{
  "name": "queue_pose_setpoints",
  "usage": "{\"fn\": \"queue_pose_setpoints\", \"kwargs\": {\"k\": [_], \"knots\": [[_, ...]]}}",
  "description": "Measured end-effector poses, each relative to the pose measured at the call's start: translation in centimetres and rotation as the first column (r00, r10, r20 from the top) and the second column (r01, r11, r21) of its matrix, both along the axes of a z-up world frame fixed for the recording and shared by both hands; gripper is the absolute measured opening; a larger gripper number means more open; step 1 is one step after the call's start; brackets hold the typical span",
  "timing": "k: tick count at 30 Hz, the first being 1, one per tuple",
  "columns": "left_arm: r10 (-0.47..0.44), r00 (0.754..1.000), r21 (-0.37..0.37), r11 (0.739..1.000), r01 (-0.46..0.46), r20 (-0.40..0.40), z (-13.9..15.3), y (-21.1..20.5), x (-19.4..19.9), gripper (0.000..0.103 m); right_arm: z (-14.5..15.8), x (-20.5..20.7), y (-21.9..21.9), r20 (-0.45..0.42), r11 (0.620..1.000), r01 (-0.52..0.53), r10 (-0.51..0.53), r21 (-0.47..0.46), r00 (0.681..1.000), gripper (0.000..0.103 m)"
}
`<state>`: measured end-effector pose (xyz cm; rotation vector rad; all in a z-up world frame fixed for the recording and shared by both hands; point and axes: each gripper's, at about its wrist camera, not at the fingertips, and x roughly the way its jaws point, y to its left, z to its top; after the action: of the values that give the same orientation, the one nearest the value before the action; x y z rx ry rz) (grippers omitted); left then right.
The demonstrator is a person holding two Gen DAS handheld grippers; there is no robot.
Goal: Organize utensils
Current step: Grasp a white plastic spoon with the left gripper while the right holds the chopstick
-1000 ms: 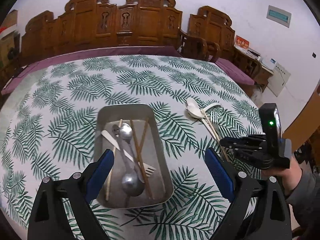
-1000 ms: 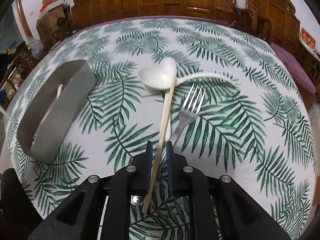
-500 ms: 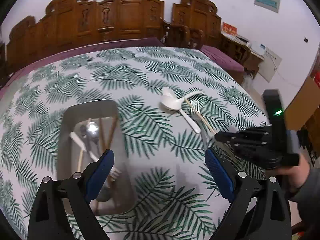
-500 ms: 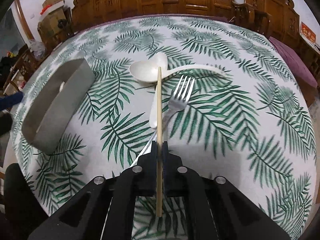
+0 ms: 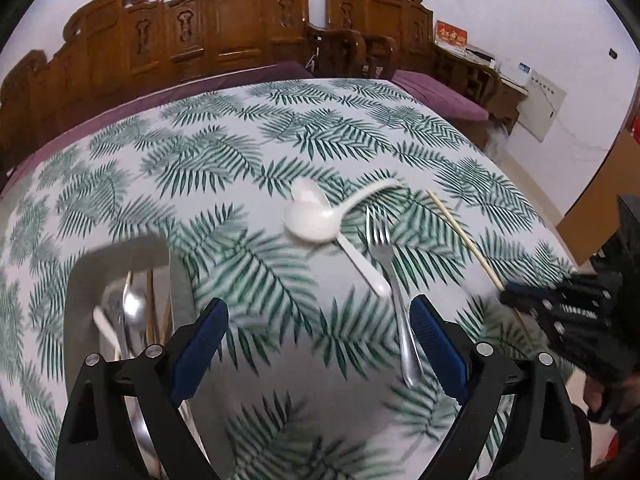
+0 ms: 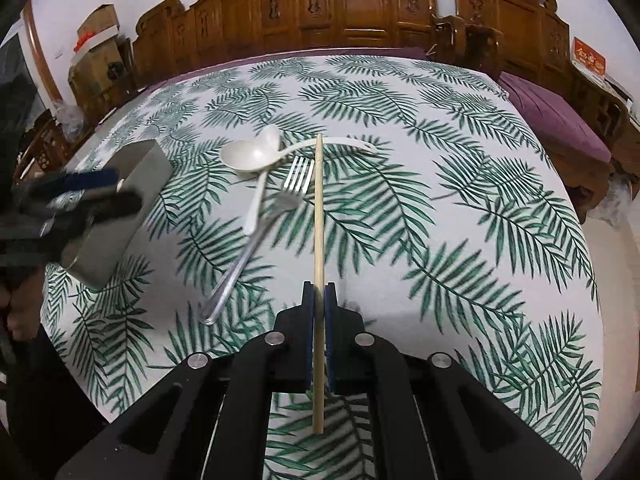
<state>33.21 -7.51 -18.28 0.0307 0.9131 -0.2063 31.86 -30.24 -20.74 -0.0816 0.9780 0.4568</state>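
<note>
Clamped together on a single wooden chopstick (image 6: 318, 240), the right gripper (image 6: 319, 304) has finished closing since a second ago and lifted the stick clear of the leaf-print tablecloth (image 6: 460, 208); earlier it lay across the white spoon (image 6: 250, 156) beside the fork (image 6: 276, 216). That pick looks done, so carrying it to the metal tray (image 6: 120, 216) near the table's left edge is likely next. Its shaft runs straight out between the pads, tail behind them. Meanwhile the left gripper (image 5: 318, 344), jaws wide apart and empty, has swung from over the tray toward the fork.
</note>
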Motion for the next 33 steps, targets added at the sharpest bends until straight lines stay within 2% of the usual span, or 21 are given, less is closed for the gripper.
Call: {"fn": "queue_pose_setpoints", "kwargs": {"k": [6, 9, 16, 19, 21, 23, 24, 25, 33], "knots": [[-0.004, 1.000, 0.007, 1.000, 0.005, -0.020, -0.1, 0.2, 5.4, 0.088, -0.7, 0.3, -0.9, -0.012, 1.000, 0.011, -0.011, 0.018, 1.000, 0.006], [-0.001, 0.999, 0.003, 1.000, 0.001, -0.043, -0.7, 0.5, 8.2, 0.082, -0.8, 0.4, -1.3, -0.016, 1.000, 0.017, -0.017, 0.024, 1.000, 0.006], [0.000, 0.989, -0.033, 0.999, -0.005, -0.146, -3.3, 0.7, 12.3, 0.051, -1.1, 0.8, -2.0, -0.027, 0.999, 0.031, -0.031, 0.029, 0.999, 0.006], [0.004, 0.979, -0.075, 0.997, -0.020, -0.202, -4.4, 1.2, 12.9, 0.032, -1.1, 0.8, -2.1, -0.028, 0.999, 0.033, -0.032, 0.026, 0.999, 0.006], [-0.007, 0.974, -0.106, 0.994, -0.017, -0.226, -4.9, 1.3, 12.9, 0.025, -1.1, 0.8, -2.1, -0.027, 0.999, 0.032, -0.031, 0.025, 0.999, 0.006], [-0.013, 0.974, -0.103, 0.995, -0.011, -0.228, -5.0, 1.2, 12.6, 0.017, -0.9, 0.7, -2.0, -0.026, 0.999, 0.029, -0.028, 0.023, 0.999, 0.006], [-0.016, 0.973, -0.099, 0.995, -0.007, -0.229, -5.0, 1.1, 12.4, 0.007, -0.9, 0.7, -1.9, -0.025, 0.999, 0.028, -0.027, 0.022, 0.999, 0.006], [-0.017, 0.973, -0.096, 0.995, -0.006, -0.230, -5.0, 1.1, 12.2, 0.003, -0.7, 0.6, -1.9, -0.023, 0.999, 0.027, -0.027, 0.021, 0.999, 0.006], [0.013, 0.986, -0.072, 0.997, -0.025, -0.167, -2.9, 1.3, 8.4, 0.002, 1.0, -0.6, -0.7, 0.002, 1.000, 0.016, -0.016, 0.024, 1.000, 0.006]]}}
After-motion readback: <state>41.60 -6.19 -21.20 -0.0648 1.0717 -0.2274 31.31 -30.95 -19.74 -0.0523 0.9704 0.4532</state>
